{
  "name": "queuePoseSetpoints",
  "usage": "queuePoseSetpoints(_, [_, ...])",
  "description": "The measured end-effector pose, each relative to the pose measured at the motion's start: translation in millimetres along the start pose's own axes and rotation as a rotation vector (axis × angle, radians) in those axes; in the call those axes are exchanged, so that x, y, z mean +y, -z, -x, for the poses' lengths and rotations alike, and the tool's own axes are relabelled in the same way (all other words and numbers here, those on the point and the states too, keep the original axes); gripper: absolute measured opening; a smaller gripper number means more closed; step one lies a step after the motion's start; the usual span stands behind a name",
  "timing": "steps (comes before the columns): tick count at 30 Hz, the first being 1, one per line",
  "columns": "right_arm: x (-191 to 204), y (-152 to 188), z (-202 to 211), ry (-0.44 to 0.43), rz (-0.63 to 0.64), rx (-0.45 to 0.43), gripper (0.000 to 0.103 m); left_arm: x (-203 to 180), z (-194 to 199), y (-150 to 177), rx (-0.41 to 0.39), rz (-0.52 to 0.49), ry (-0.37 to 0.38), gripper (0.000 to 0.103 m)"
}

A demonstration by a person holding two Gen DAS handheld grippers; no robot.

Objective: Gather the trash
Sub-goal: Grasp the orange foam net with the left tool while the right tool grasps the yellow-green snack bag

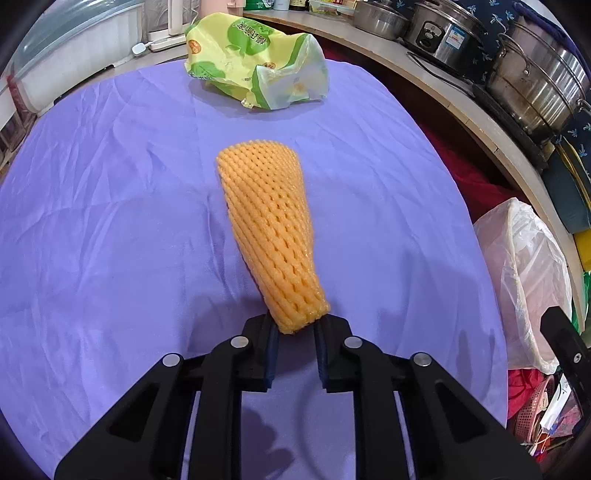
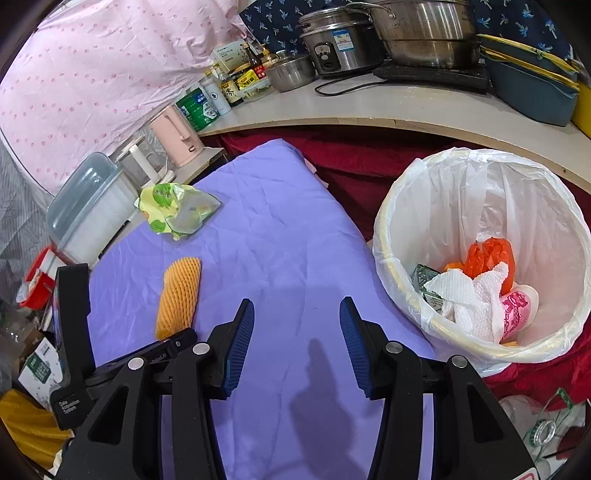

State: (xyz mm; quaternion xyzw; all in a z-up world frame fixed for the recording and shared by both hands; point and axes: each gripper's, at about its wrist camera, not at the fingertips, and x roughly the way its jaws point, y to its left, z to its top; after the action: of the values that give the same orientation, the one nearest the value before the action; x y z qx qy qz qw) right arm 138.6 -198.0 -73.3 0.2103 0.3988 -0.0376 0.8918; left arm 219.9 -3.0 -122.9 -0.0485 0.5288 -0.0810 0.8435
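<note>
An orange foam fruit net (image 1: 267, 229) lies lengthwise on the purple cloth (image 1: 110, 221). My left gripper (image 1: 295, 330) is shut on the near end of the orange foam net, which is squeezed between the blue pads. The same net (image 2: 179, 295) shows in the right wrist view, with the left gripper's black body at its near end. A crumpled green and yellow snack bag (image 1: 255, 62) lies at the cloth's far edge, also the snack bag (image 2: 177, 212) from the right. My right gripper (image 2: 297, 317) hangs open over bare cloth, nothing between its fingers.
A bin lined with a white bag (image 2: 384, 236) stands right of the cloth (image 2: 277, 229), holding paper towel, orange plastic and a pink cup. The bin's bag (image 1: 524, 266) shows at right. Pots (image 2: 406, 33), bottles and a pink kettle (image 2: 175, 134) crowd the curved shelf behind.
</note>
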Motion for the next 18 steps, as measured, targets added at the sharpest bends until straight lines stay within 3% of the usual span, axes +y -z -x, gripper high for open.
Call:
queuePoseSetpoints(9, [11.5, 18.0, 16.8, -0.014, -0.015, -0.002, 0.047, -7.1, 39.2, 14.3, -0.05, -0.109, -0.032, 0.016])
queuePoseSetpoints(18, [28.7, 28.2, 22.3, -0.031, 0.022, 0.018, 0.047, 9.6, 62.8, 26.3, -0.068, -0.08, -0.036, 0.016])
